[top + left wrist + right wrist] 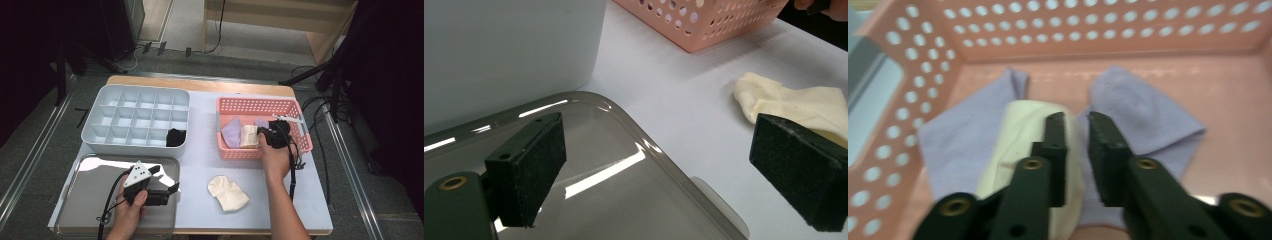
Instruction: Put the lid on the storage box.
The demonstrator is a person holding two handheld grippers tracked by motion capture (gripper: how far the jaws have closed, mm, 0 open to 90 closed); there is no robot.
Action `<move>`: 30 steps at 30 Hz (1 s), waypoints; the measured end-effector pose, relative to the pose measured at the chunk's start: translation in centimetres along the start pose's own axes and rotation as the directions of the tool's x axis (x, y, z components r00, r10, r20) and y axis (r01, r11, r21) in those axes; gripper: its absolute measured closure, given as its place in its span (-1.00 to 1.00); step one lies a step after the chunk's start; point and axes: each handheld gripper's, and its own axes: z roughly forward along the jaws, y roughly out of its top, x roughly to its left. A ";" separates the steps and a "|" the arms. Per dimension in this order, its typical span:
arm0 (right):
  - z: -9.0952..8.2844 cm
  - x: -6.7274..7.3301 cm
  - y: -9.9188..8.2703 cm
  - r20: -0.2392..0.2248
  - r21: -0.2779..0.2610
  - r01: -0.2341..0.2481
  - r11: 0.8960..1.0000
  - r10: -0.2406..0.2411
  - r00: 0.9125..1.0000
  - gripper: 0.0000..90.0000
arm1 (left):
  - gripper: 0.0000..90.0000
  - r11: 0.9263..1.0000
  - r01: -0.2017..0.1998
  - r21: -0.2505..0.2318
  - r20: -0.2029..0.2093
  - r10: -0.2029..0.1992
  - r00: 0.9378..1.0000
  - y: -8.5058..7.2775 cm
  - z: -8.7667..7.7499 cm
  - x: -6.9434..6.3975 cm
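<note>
The right gripper (pixel 1075 150) is down inside the pink perforated basket (pixel 295 107), its jaws standing only a narrow gap apart over a rolled cream sock (pixel 1018 150) that lies on a lilac cloth (pixel 1148 110). In the right gripper view no fabric is plainly pinched between the pads, so nothing looks held. The step in hand appears to be picking that sock out of the basket. To do it well, the person would likely need to spread the jaws wider, straddle the roll across its middle (not its loose end), and press down far enough to catch the sock without nipping the lilac cloth beneath. The left gripper (pixel 659 175) waits with its jaws wide apart and empty over the shiny metal tray (pixel 75 190). A second cream sock (pixel 227 192) lies on the white table (pixel 200 160), and a black sock (pixel 175 137) sits in one cell of the grey divided organiser (pixel 100 100).
</note>
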 end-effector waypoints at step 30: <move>2.6 2.9 -0.2 0.033 0.138 0.025 0.990 -0.029 0.999 -0.25 | -0.81 1.000 0.001 -0.003 0.002 -0.001 1.000 0.0 -0.1 0.0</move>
